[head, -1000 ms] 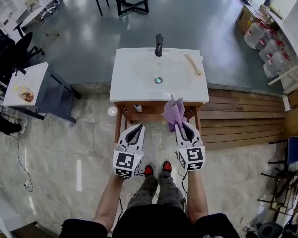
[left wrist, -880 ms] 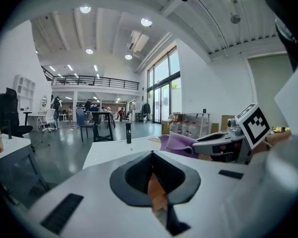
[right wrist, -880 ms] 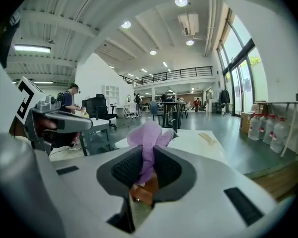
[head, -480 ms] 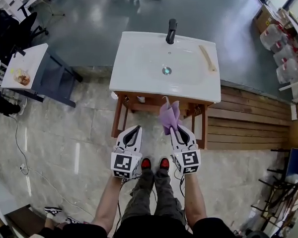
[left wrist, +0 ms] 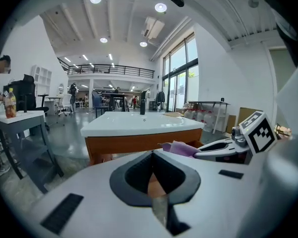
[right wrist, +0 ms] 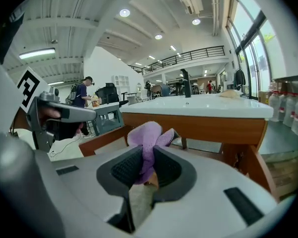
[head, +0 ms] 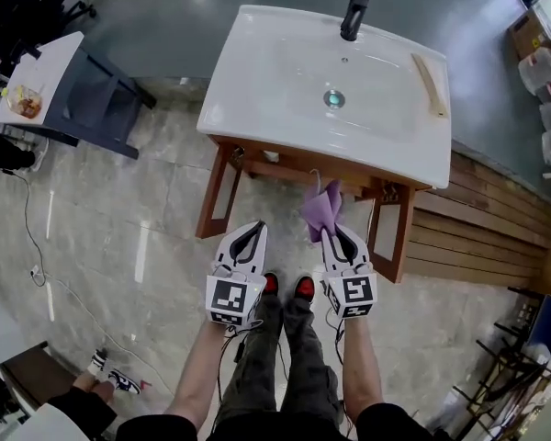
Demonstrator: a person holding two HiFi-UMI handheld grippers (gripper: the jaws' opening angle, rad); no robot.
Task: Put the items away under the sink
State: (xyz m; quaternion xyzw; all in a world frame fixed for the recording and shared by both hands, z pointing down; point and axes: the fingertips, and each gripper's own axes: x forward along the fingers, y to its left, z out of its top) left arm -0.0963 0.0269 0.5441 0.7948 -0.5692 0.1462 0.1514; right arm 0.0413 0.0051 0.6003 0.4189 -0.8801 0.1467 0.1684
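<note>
Purple cloth is sitting pinched in the right gripper; the left gripper is holding its jaws together, empty. Only the head view is showing the sink drain.

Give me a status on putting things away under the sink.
Done: nothing visibly stowed; the space under the sink is mostly hidden from the head view. In hand: the right gripper is shut on a purple cloth, held in front of the wooden stand; the left gripper is shut and empty. Left: the cloth has to go under, and a tan stick-like item lies on the sink's right rim.
</note>
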